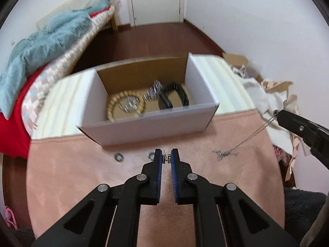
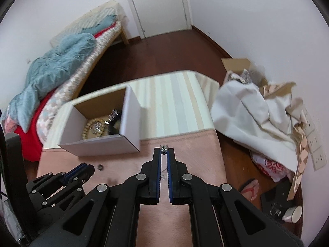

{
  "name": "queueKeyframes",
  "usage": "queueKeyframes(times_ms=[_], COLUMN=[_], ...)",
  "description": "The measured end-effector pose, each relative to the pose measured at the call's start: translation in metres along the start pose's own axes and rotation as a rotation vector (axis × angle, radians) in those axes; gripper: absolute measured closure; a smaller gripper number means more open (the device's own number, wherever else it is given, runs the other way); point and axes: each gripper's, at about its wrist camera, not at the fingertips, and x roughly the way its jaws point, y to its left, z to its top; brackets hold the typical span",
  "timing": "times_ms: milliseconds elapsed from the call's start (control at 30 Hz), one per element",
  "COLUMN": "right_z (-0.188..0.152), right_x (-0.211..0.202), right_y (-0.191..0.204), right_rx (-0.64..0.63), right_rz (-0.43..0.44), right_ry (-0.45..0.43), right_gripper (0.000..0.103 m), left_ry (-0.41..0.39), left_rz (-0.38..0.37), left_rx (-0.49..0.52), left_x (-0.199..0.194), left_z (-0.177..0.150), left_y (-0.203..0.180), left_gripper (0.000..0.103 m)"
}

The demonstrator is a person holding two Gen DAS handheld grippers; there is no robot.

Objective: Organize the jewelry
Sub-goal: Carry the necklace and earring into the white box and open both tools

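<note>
A white cardboard box (image 1: 144,129) stands on the pink mat (image 1: 82,175) and holds a beaded bracelet (image 1: 115,103), silver pieces (image 1: 154,90) and a black band (image 1: 174,96). It also shows in the right wrist view (image 2: 98,144). My left gripper (image 1: 166,158) is shut on a small silver earring (image 1: 166,159), just above the mat in front of the box. My right gripper (image 2: 164,152) is shut on a thin silver chain necklace (image 1: 253,133); the chain hangs from it down to the mat, where its end (image 1: 224,154) lies bunched. Two small rings (image 1: 119,156) lie on the mat.
A striped cloth (image 2: 170,103) covers the surface behind the mat. A bed with a blue blanket (image 1: 41,47) is at the left. Crumpled white fabric and cardboard (image 2: 257,111) lie on the floor at the right, with a foot in a red sandal (image 2: 250,187).
</note>
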Motion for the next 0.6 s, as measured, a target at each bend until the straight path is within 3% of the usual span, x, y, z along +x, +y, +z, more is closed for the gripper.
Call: queueKeyframes(times_ms=[400,533,600], right_z=[0.058,0.084,0.096], right_x=[-0.065,-0.071,-0.064], right_y=[0.051,0.072,0.083], right_rx=[-0.078,-0.114,-0.138], right_rz=[0.094,0.123,0.133], right_ry=[-0.131,-0.163,-0.157], right_gripper=[0.097,0.097,0.097], left_ry=[-0.172,-0.161,-0.121], left_rz=[0.013,0.004,-0.045], left_rx=[-0.036,-0.064,-0.097], left_x=[-0.072,-0.070,-0.061], left_z=[0.047,0.065,0.073], left_y=[0.032,0.052,0.067], left_gripper=[0.097,0.097,0.097])
